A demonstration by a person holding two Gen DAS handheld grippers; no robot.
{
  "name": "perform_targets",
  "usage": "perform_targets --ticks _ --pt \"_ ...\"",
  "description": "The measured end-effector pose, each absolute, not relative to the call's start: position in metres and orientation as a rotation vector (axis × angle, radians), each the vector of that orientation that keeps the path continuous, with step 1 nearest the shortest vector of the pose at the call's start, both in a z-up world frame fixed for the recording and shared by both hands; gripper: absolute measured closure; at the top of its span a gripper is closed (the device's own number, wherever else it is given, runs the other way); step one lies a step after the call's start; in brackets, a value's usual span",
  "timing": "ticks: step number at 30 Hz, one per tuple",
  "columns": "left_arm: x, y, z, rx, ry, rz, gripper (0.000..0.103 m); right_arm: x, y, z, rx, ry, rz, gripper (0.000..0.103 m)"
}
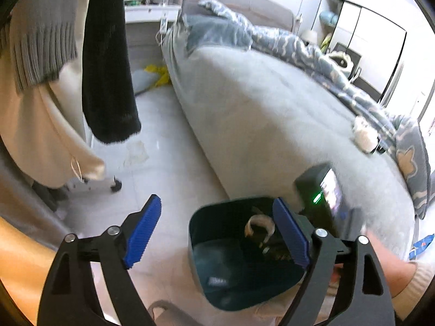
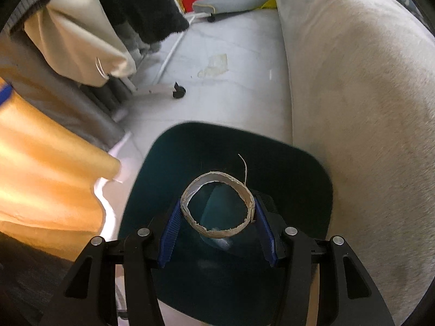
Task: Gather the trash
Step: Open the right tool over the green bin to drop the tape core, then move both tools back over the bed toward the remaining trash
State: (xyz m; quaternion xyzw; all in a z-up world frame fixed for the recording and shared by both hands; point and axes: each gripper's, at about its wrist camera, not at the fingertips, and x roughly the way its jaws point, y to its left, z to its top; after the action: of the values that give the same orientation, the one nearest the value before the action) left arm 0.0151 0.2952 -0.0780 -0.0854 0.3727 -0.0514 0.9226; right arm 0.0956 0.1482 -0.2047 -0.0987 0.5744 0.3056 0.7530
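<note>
Your right gripper [image 2: 217, 224] points steeply down over the mouth of the dark teal trash bin [image 2: 304, 163], and its blue pads press on both sides of a cardboard ring [image 2: 217, 203], an empty tape core with ragged edges and a thin strand curling off its top. The ring hangs above the bin's opening, between the bin's rims, not yet inside.

Your left gripper [image 1: 217, 233] stands with its jaws wide apart and nothing between them. One blue pad hangs over the pale tiled floor [image 1: 168, 125] to the left of the bin, the other over the bin's right rim. From this camera the bin [image 1: 204, 233] sits on the floor just beside the grey-covered bed [image 1: 272, 114], and the same ring [image 1: 259, 224] shows above the bin's dark interior. A black device with a lit screen and green light [image 1: 323, 190] shows just behind the bin's right side, and a hand with a cream ribbed cuff [image 1: 402, 277] is to the right of the bin.

A patterned blue quilt [image 1: 312, 51] lies bunched along the bed's far side. Left of the bin, clothes hang: a black garment [image 1: 108, 54], a cream one [image 1: 40, 135] and a grey ribbed knit [image 1: 40, 40]. A flat scrap of clear wrapping [image 2: 214, 65] lies on the floor beyond the bin.
</note>
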Motion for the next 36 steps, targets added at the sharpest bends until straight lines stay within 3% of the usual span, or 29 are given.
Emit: perform_targets --ticks 2,4,9,36 --pt "0.014 0.294 -0.067 -0.167 0.718 -0.097 0.012 0.094 0.148 -0.207 -0.234 1.267 0.67 0.048" --pt "0.014 0.294 -0.059 -0.16 0.682 -0.102 0.01 0.09 0.149 -0.208 -0.249 1.269 0.67 0.034" --pt "0.011 0.287 -0.042 -0.158 0.61 -0.12 0.009 0.083 0.143 -0.203 -0.259 1.255 0.67 0.024" --pt "0.035 0.206 -0.002 -0.165 0.509 -0.143 0.007 0.075 0.053 -0.077 -0.176 0.878 0.705 0.012"
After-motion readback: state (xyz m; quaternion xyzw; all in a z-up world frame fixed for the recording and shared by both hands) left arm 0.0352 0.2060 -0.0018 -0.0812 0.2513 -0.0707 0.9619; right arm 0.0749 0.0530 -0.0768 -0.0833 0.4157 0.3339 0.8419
